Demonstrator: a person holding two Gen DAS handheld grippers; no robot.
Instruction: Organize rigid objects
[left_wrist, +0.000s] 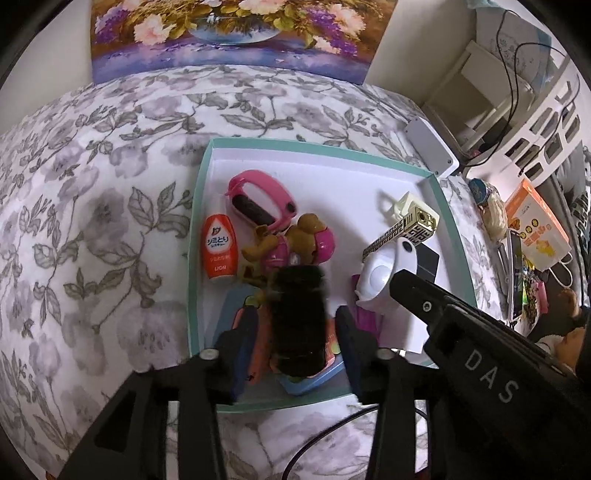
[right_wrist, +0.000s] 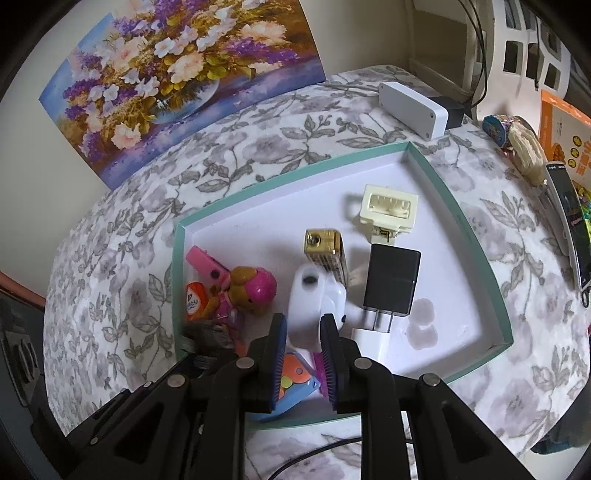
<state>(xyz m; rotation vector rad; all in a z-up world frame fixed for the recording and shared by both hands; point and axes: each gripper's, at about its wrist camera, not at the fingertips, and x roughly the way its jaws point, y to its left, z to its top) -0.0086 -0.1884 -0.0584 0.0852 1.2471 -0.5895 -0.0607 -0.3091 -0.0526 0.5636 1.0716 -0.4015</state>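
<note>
A teal-rimmed white box (left_wrist: 199, 206) (right_wrist: 476, 243) lies on the floral cloth and holds the items. My left gripper (left_wrist: 295, 325) has its jaws around a black fuzzy cylinder (left_wrist: 297, 314) over the box's near part; contact is unclear. My right gripper (right_wrist: 303, 325) is shut on a white rounded device (right_wrist: 314, 302) (left_wrist: 384, 273). In the box are an orange bottle (left_wrist: 218, 251), a pink band (left_wrist: 262, 201), a pink dog toy (left_wrist: 295, 240) (right_wrist: 251, 291), a gold lighter (right_wrist: 327, 251), a black charger (right_wrist: 393, 282) and a cream clip (right_wrist: 389, 208).
A flower painting (left_wrist: 229, 33) leans on the wall behind. A white rectangular box (right_wrist: 412, 109) lies beyond the box's far corner. An orange carton (left_wrist: 535, 225), a phone (right_wrist: 569, 218) and small clutter lie to the right. A black cable (left_wrist: 325, 435) runs along the near cloth.
</note>
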